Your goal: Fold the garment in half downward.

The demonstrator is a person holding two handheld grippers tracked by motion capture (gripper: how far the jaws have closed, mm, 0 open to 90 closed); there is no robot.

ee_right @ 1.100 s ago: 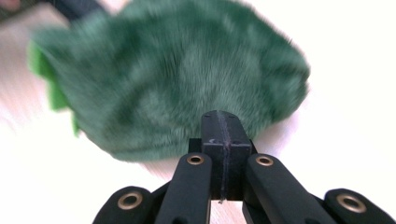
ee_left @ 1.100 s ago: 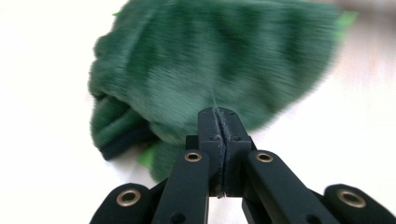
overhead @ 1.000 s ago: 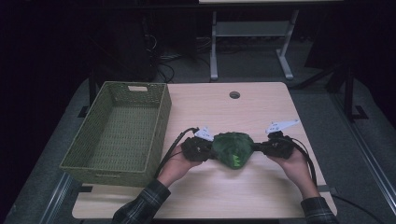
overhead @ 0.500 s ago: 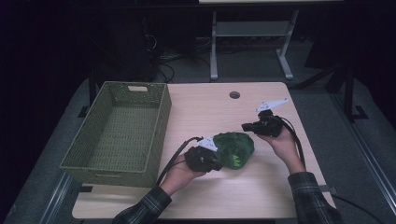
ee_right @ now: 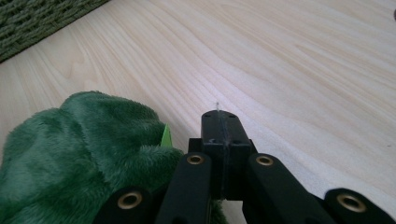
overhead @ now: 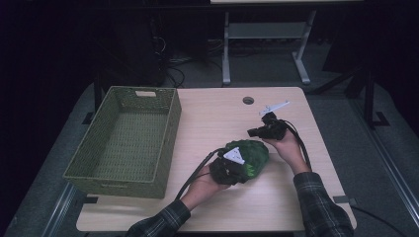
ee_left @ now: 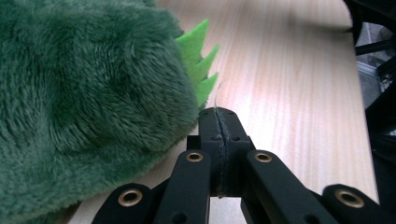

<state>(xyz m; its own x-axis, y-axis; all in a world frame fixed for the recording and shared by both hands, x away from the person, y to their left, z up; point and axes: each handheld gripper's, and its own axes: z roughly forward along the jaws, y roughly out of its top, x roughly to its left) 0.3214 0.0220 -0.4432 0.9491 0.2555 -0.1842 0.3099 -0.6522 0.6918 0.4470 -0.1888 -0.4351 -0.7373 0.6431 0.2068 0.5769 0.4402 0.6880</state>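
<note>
- The green plush toy (overhead: 247, 157) lies on the tabletop (overhead: 217, 118) near its front edge, right of the woven basket (overhead: 123, 140).
- The left gripper (ee_left: 219, 122) has its jaws together and empty, just beside the toy.
- The right gripper (ee_right: 220, 125) is also closed on nothing.
- Risk: closed jaws can only push the toy, so it may slide toward the front edge.

From above your side, the high view is looking forward and down over the whole wooden table (overhead: 217, 118). Each gripper view is riding low and close, skimming the tabletop toward twelve o'clock. All three are sharing the green plush toy (overhead: 247, 153): at nine o'clock in the left gripper view, seven o'clock in the right.
</note>
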